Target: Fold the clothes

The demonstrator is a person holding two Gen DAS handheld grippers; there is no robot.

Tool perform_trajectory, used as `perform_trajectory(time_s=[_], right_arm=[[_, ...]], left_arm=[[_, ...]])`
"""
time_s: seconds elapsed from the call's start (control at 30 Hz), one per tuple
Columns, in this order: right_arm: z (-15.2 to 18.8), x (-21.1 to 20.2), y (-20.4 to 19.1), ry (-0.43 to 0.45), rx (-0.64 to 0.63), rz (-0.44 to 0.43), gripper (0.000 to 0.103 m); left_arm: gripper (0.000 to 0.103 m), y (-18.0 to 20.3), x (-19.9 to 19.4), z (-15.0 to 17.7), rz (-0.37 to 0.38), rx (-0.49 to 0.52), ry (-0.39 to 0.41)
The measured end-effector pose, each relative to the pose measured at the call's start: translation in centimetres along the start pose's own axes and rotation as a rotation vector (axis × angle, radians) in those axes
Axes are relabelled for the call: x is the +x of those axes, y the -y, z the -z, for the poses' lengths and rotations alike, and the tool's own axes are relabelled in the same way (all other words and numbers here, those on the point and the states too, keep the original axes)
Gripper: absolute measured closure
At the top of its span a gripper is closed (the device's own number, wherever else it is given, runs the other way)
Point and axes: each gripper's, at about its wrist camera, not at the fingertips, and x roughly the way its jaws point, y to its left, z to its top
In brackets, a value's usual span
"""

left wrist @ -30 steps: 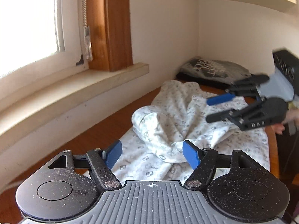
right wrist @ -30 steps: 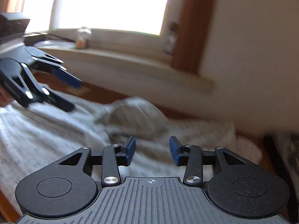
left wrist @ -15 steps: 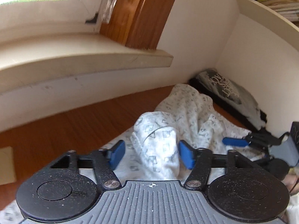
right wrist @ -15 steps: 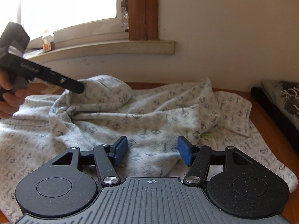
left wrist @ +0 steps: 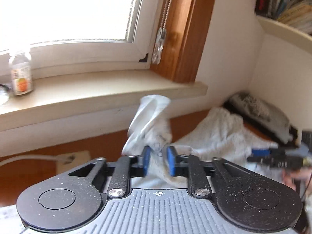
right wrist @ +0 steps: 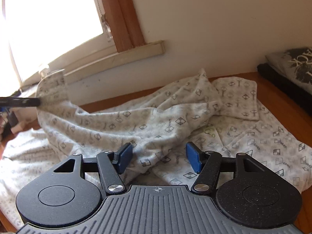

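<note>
Soft, light white patterned cotton garment (right wrist: 175,120) sprawled across wooden counter (right wrist: 282,105). Left claw (left wrist: 158,160), just closing, pinching raised sleeve end at twelve o'clock. Right claw (right wrist: 158,159) half-open, empty. Best gripped at hems.

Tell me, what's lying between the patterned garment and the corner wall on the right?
A folded dark shirt with a grey print lies there on the wooden table, apart from the patterned garment; the right wrist view shows it best.
</note>
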Motion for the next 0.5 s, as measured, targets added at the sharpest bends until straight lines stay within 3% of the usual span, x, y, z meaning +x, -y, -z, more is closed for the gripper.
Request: perform_trajectory(time_s=[0.03, 0.2, 0.33, 0.5], right_arm=[[0.0, 0.0, 0.0, 0.002, 0.0, 0.002, 0.042], [0.1, 0.0, 0.2, 0.004, 0.007, 0.0, 0.041], [0.1, -0.1, 0.2, 0.002, 0.007, -0.01, 0.038], [0.1, -0.1, 0.2, 0.002, 0.012, -0.016, 0.038]], left_arm=[[0.063, -0.1, -0.4, 0.4, -0.017, 0.016, 0.003], [0.052, -2.6, -0.2, 1.8, -0.044, 0.009, 0.002], [0.05, -4.7, 1.0, 3.2, -0.085, -0.011, -0.06], [0.047, -6.5, 1.9, 4.2, -0.016, -0.097, -0.093]])
